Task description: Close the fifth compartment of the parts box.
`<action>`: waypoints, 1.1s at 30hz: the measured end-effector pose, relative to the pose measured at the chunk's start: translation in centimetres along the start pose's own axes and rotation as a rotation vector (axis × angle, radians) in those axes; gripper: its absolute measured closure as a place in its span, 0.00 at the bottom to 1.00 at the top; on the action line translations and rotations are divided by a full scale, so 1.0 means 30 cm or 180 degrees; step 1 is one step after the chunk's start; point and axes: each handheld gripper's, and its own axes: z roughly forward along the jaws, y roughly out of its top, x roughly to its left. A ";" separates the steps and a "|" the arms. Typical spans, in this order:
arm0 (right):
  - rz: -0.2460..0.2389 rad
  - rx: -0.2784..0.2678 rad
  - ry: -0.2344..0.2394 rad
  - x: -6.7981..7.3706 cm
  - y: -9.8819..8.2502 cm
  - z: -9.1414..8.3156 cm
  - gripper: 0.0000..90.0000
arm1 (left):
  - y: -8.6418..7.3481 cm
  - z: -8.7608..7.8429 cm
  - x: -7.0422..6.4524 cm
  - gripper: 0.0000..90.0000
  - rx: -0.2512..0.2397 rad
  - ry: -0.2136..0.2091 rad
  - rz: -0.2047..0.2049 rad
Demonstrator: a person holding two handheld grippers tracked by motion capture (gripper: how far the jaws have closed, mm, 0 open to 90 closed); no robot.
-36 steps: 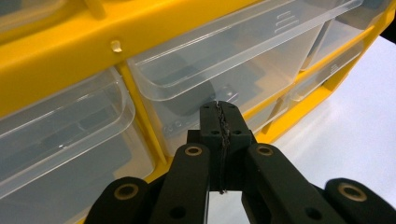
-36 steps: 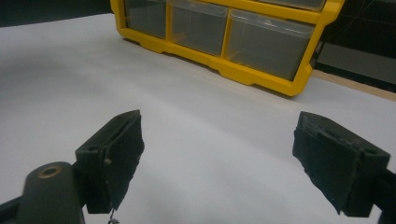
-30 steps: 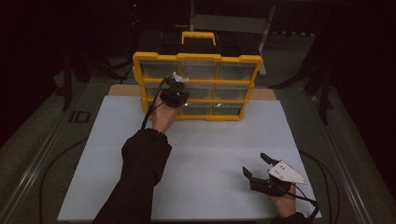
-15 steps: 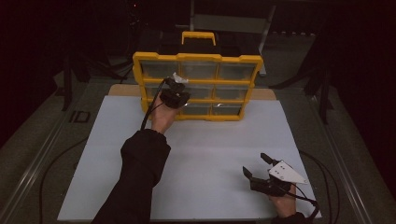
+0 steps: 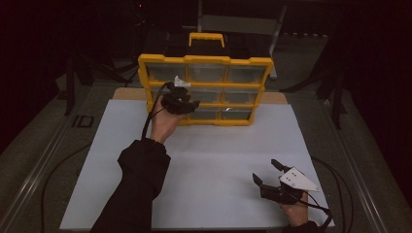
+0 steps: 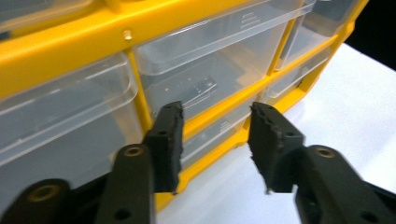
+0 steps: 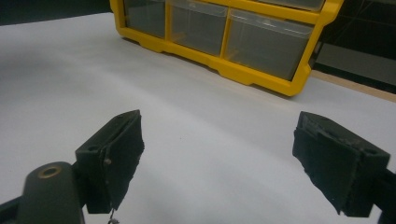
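Observation:
A yellow organizer with clear plastic drawers stands upright at the back of the white board. My left gripper is held up right in front of its left and middle drawers, jaws open with nothing between them. In the left gripper view the open gripper faces a clear middle drawer and the yellow frame, close to them. My right gripper rests low at the board's near right, open and empty. The right gripper view shows that gripper over bare board, the organizer farther off.
A yellow carry handle tops the organizer. A cable trails from the left gripper along the sleeve. Dark table surface and rails surround the board. Wood strip shows behind the board.

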 end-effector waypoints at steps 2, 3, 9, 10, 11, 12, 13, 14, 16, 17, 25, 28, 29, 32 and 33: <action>-0.0002 0.0001 0.0000 0.001 0.000 0.000 0.18 | -0.005 -0.015 0.006 0.58 0.0009 -0.0040 -0.0023; -0.0004 0.0000 0.0002 0.001 0.000 0.001 0.18 | -0.007 -0.023 0.007 0.57 0.0013 -0.0043 -0.0033; 0.0002 0.0002 0.0005 0.002 0.000 0.002 0.18 | -0.024 -0.076 0.008 0.52 0.0009 -0.0143 -0.0016; 0.0004 0.0007 0.0007 0.002 0.000 0.002 0.18 | -0.028 -0.085 0.005 0.52 0.0000 -0.0166 0.0007; 0.0005 0.0007 0.0009 0.003 0.000 0.002 0.18 | -0.031 -0.095 0.002 0.52 0.0002 -0.0182 0.0053; 0.0004 0.0009 0.0008 0.003 0.000 0.002 0.18 | -0.035 -0.105 -0.003 0.52 -0.0018 -0.0190 0.0093; 0.0004 0.0012 0.0010 0.003 0.000 0.003 0.18 | -0.039 -0.116 -0.008 0.51 -0.0026 -0.0199 0.0123; 0.0007 0.0013 0.0010 0.003 -0.001 0.003 0.18 | -0.043 -0.126 -0.011 0.49 -0.0041 -0.0219 0.0138; 0.0001 0.0013 0.0013 0.003 -0.001 0.004 0.18 | -0.052 -0.147 -0.018 0.48 -0.0064 -0.0227 0.0172; 0.0002 0.0014 0.0014 0.004 -0.001 0.005 0.18 | -0.056 -0.157 -0.021 0.46 -0.0070 -0.0241 0.0175; -0.0002 0.0016 0.0009 0.004 -0.001 0.006 0.18 | -0.111 -0.242 -0.037 0.37 -0.0123 -0.0221 0.0288; -0.0001 0.0016 0.0013 0.005 -0.001 0.007 0.18 | -0.139 -0.274 -0.035 0.34 -0.0134 -0.0184 0.0311; 0.0001 0.0017 0.0012 0.006 -0.001 0.008 0.18 | -0.149 -0.284 -0.034 0.32 -0.0134 -0.0166 0.0302; -0.0004 0.0019 0.0012 0.007 -0.002 0.008 0.18 | -0.181 -0.314 -0.022 0.28 -0.0139 -0.0130 0.0278; -0.0007 0.0021 0.0012 0.007 -0.002 0.009 0.18 | -0.193 -0.324 -0.018 0.27 -0.0162 -0.0122 0.0256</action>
